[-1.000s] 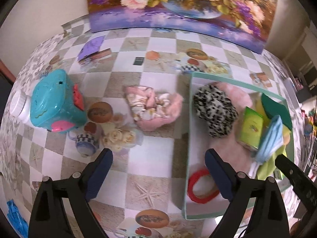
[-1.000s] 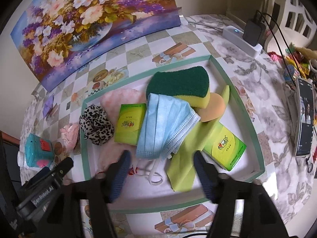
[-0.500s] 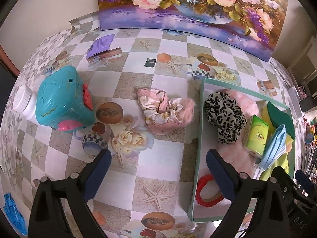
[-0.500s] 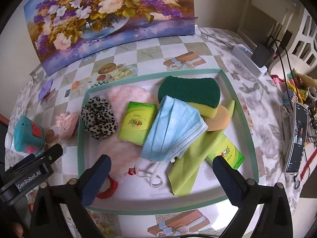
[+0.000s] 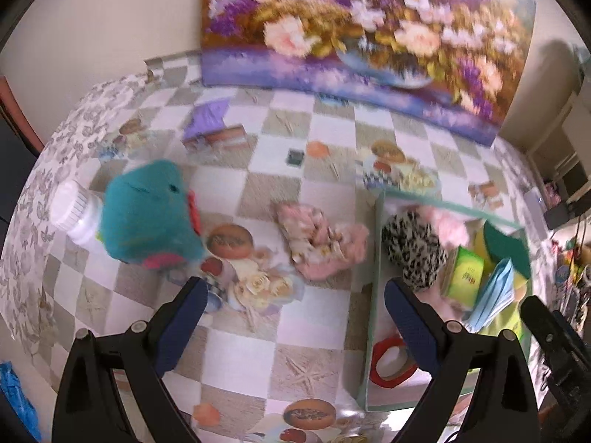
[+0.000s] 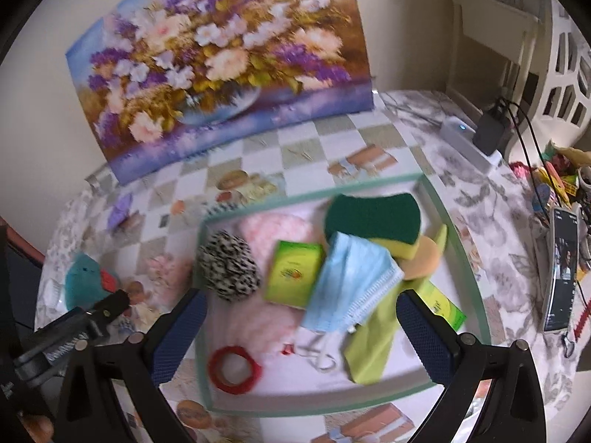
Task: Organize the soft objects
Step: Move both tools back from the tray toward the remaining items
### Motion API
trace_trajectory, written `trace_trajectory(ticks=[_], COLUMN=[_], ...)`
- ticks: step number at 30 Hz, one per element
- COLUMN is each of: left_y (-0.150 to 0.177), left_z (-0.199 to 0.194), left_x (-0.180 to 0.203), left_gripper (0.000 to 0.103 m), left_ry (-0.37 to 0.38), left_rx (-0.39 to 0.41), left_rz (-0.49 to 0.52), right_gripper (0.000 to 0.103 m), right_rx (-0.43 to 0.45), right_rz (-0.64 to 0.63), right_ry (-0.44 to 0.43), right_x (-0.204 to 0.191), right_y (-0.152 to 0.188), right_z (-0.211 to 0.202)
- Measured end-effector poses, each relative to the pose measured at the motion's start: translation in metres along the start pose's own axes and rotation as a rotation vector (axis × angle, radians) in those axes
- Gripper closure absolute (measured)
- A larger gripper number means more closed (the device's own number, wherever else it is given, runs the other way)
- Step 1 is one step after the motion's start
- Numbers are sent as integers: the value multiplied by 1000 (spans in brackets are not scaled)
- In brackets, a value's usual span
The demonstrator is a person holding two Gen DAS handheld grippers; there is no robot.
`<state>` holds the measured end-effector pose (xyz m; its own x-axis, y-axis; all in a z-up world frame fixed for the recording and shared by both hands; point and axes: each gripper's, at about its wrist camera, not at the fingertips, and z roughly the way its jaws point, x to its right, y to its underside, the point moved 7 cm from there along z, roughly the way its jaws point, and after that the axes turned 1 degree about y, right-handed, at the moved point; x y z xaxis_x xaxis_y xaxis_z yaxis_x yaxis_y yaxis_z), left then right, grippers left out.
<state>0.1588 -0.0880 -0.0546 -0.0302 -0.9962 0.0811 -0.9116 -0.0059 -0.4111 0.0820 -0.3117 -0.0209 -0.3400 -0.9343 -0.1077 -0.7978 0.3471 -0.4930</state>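
Note:
A green-rimmed tray [image 6: 458, 247] holds a leopard-print scrunchie [image 6: 229, 269], a pink fluffy cloth [image 6: 273, 229], a blue face mask [image 6: 351, 284], a green and yellow sponge [image 6: 373, 217], green tissue packs [image 6: 295, 273], a lime cloth [image 6: 373, 347] and a red ring [image 6: 232, 369]. My right gripper [image 6: 299, 321] hovers open above the tray, nothing between its fingers. On the tablecloth left of the tray [image 5: 373, 295] lies a pink scrunchie [image 5: 321, 240]. My left gripper [image 5: 295, 310] is open and empty above the cloth in front of that scrunchie.
A teal toy [image 5: 147, 210] with a white bottle [image 5: 74, 214] behind it stands at the left. A floral painting [image 5: 351, 37] leans on the back wall. A power strip [image 6: 465, 136] and a phone [image 6: 561, 269] lie right of the tray.
The right gripper's jaws have spread wide and both grippers have risen, so the table and the tray look smaller and further off. The mask stays lying in the tray.

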Motion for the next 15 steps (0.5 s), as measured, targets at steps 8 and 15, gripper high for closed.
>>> trace_trajectory(ticks=[8, 15], left_y=[-15, 2], left_z=[-26, -16], left_x=[-59, -130], left_gripper=[6, 6], left_ry=[-29, -54], left_rx=[66, 25], left_rz=[-61, -162], right_gripper=[0, 0], right_rx=[-12, -67], right_rz=[-35, -128], right_ry=[-73, -122], right_x=[-33, -81], right_y=[1, 13], right_z=[4, 20])
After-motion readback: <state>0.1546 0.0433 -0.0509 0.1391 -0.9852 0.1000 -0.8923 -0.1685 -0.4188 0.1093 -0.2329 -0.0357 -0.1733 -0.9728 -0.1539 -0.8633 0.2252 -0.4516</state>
